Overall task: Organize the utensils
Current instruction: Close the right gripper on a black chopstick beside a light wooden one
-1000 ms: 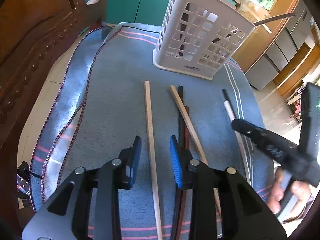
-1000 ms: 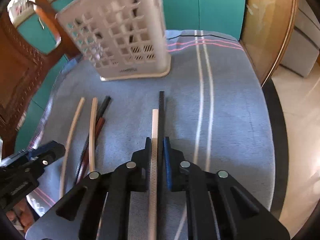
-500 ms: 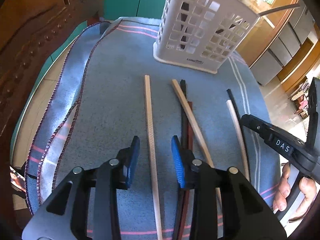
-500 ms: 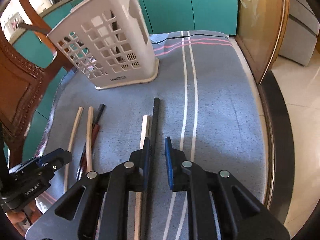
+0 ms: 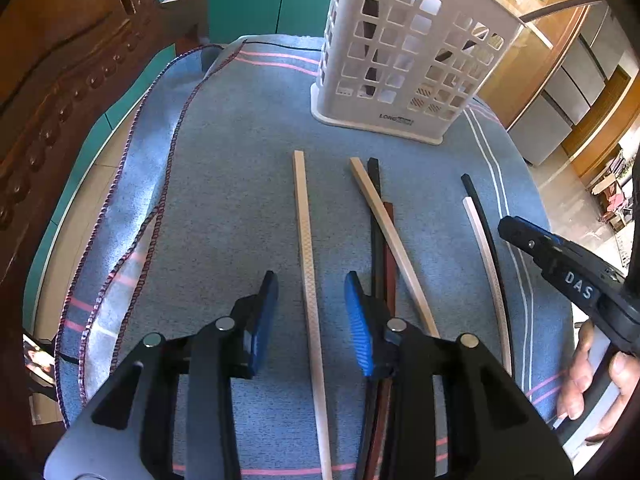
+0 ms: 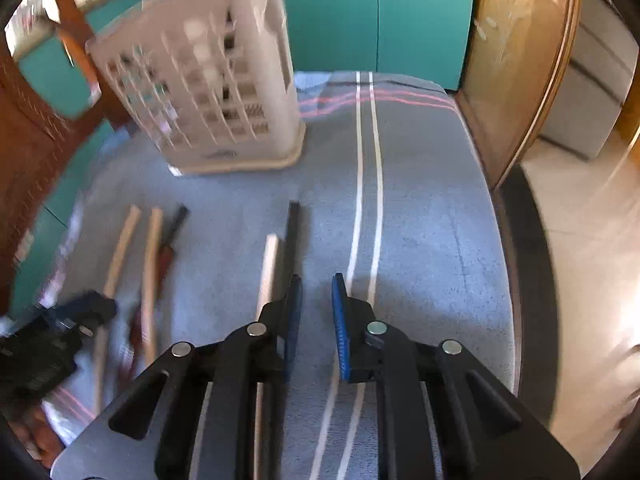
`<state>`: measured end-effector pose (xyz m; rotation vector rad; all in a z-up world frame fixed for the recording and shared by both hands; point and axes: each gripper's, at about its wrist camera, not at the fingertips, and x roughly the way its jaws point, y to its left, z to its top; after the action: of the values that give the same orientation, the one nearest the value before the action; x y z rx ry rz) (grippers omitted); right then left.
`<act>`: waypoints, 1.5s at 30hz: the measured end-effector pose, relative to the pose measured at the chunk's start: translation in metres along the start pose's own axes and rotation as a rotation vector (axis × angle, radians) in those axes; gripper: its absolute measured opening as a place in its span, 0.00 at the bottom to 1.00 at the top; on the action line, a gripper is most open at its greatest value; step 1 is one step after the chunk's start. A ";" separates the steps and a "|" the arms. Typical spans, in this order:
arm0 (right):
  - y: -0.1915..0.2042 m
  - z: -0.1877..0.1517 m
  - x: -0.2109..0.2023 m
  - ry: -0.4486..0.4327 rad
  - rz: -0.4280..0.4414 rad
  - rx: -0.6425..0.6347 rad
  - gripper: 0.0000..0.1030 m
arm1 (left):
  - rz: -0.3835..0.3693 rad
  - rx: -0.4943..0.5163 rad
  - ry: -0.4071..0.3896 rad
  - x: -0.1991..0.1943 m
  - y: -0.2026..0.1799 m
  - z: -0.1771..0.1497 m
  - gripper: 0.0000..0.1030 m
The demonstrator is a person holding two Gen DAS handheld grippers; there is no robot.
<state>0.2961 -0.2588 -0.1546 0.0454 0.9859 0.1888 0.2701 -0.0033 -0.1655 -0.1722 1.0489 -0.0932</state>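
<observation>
Right tongs released, shifted right | pale chopstick patterned, straight

Six chopsticks lie flat, roughly parallel, before the upright white lattice holder.

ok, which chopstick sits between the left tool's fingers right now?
The pale textured chopstick lying alone, leftmost on the cloth. It runs between the open left tool; the other pale one crosses the dark sticks further right.

A home dining or kitchen area was indicated: teal cabinet doors at top centre, a carved wooden chair at upper left, a blue striped cloth spread below.
</observation>
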 end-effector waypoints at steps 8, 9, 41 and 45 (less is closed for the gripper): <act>0.023 -0.002 0.011 0.027 -0.034 -0.100 0.18 | 0.018 0.028 -0.004 -0.001 -0.006 -0.003 0.38; 0.023 -0.001 0.012 0.030 -0.032 -0.101 0.18 | 0.017 0.028 -0.004 -0.001 -0.006 -0.003 0.38; -0.011 0.006 -0.008 0.018 0.072 0.090 0.13 | 0.016 0.020 -0.009 -0.004 -0.001 -0.005 0.27; -0.010 0.005 -0.002 0.043 0.057 0.065 0.13 | 0.025 0.031 -0.008 -0.002 -0.004 -0.006 0.28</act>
<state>0.3003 -0.2684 -0.1517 0.1296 1.0338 0.2101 0.2644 -0.0076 -0.1662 -0.1308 1.0413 -0.0858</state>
